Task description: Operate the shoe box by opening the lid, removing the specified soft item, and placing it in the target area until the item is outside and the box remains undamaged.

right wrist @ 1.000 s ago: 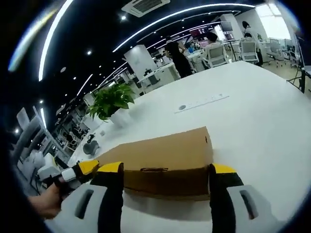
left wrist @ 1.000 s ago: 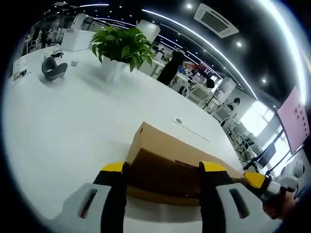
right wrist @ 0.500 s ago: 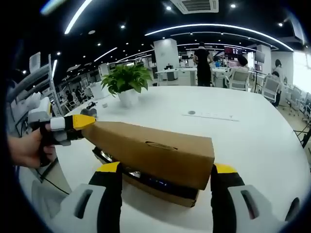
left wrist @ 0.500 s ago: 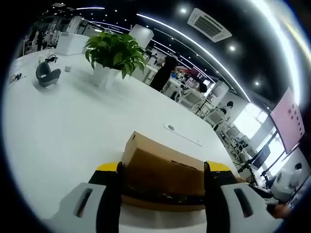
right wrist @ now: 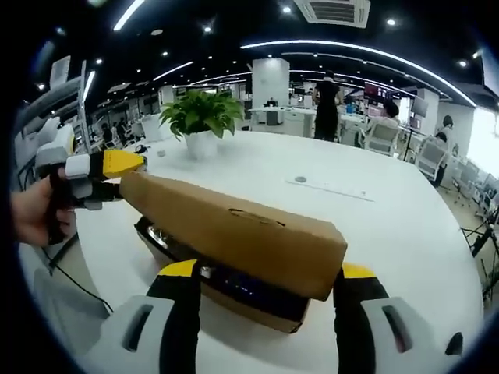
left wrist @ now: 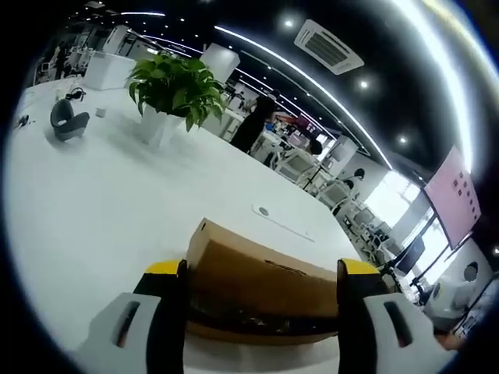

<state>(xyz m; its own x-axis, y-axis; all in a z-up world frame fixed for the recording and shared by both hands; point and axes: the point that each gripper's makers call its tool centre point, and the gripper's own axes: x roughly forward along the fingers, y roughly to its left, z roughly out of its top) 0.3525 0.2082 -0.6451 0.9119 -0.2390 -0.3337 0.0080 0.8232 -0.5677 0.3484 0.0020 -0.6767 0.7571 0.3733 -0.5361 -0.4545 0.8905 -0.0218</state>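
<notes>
A big white table (right wrist: 405, 234) holds a brown cardboard shoe box (right wrist: 234, 241) whose long side runs from ten o'clock to four o'clock in the right gripper view, with its lid (right wrist: 257, 234) lifted above the dark inside; no writing on it can be read. The left gripper (right wrist: 117, 165) touches the lid's far end at ten o'clock, but I cannot tell how its jaws stand there. The right gripper (right wrist: 265, 292) has its jaws wide apart at the near end of the box, and a green plant (right wrist: 201, 117) sits far behind at eleven o'clock.

Potted plant (left wrist: 175, 86), white table (left wrist: 93, 195), maybe headset (left wrist: 66, 121).
</notes>
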